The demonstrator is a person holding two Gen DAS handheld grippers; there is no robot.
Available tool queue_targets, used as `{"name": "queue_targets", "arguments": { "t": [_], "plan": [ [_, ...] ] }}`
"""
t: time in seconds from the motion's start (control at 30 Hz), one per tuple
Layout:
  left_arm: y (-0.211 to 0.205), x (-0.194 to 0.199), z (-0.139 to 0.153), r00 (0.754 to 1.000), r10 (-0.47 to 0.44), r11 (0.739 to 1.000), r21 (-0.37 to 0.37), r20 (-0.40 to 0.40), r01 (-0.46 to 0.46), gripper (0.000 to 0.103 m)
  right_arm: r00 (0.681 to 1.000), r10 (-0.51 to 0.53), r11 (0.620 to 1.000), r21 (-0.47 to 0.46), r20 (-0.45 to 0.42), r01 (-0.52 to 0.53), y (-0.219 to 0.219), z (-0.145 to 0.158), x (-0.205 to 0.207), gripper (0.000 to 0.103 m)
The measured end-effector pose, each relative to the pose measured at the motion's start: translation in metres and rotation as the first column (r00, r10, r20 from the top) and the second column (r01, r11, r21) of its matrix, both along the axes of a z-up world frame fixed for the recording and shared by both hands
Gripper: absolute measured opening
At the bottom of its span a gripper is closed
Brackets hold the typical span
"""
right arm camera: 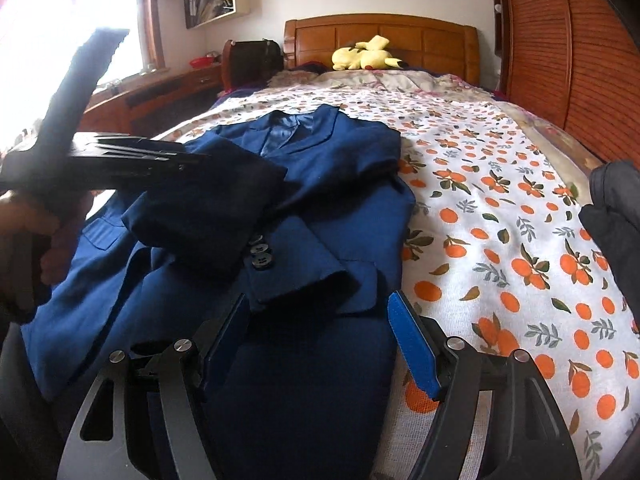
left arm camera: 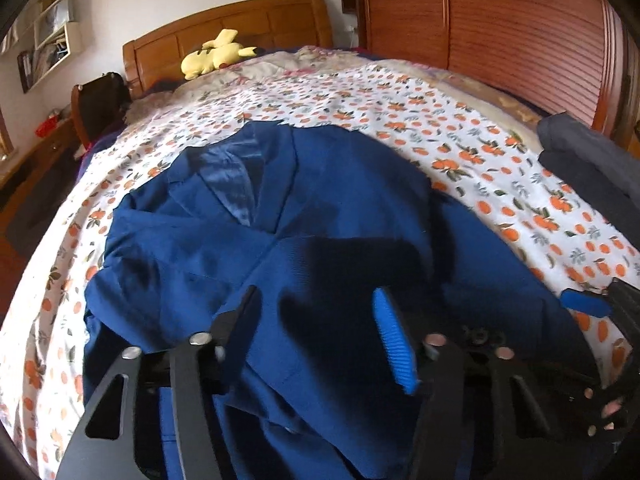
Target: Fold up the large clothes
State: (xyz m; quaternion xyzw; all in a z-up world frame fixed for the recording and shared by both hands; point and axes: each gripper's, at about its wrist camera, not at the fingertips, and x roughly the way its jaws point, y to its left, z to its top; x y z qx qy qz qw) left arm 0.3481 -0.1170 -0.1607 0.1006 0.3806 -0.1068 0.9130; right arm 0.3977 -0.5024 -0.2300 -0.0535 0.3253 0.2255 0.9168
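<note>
**Now: both sleeves are in, the hem comes next**

The blue jacket (right arm camera: 280,216) lies face up on the bed (right arm camera: 500,216), collar away from both tongs and hem nearest them. Its sleeves are crossed over the chest, the buttoned cuff (right arm camera: 296,268) just ahead of the right tongs (right arm camera: 320,340).

The right tongs stand wide open and hold nothing, low over the jacket's near right edge. The left tongs (left arm camera: 316,328) are also wide open and empty, poised above the jacket's lower half; in the right view they appear to the left, above the other sleeve.

The likely step is folding the bottom up toward the collar. To do it well, each pair of tongs should pinch a hem corner, taking both cloth layers. Lift evenly so the crossed sleeves stay put, carry the hem forward in one line, and lay it square below the lapels (left arm camera: 236,184). Uneven heights would skew the fold.
</note>
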Motion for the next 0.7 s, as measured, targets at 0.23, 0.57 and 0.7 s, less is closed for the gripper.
{"name": "queue_targets", "arguments": {
  "t": [0.23, 0.57, 0.7],
  "plan": [
    [0.007, -0.006, 0.003, 1.000, 0.009, 1.000, 0.029, 0.009, -0.009, 0.005, 1.000, -0.001, 1.000, -0.018, 0.015, 0.001, 0.002, 0.002, -0.001, 0.069],
    [0.062, -0.040, 0.027, 0.992, 0.089, 0.996, 0.013, 0.089, -0.090, 0.003, 0.999, -0.017, 1.000, 0.000, 0.044, 0.017, 0.003, 0.015, 0.001, 0.069],
    [0.078, -0.051, 0.016, 0.992, 0.100, 0.995, 0.013, 0.075, -0.101, 0.004, 0.998, -0.012, 1.000, 0.000, 0.061, 0.012, 0.008, 0.020, 0.002, 0.069]
  ]
}}
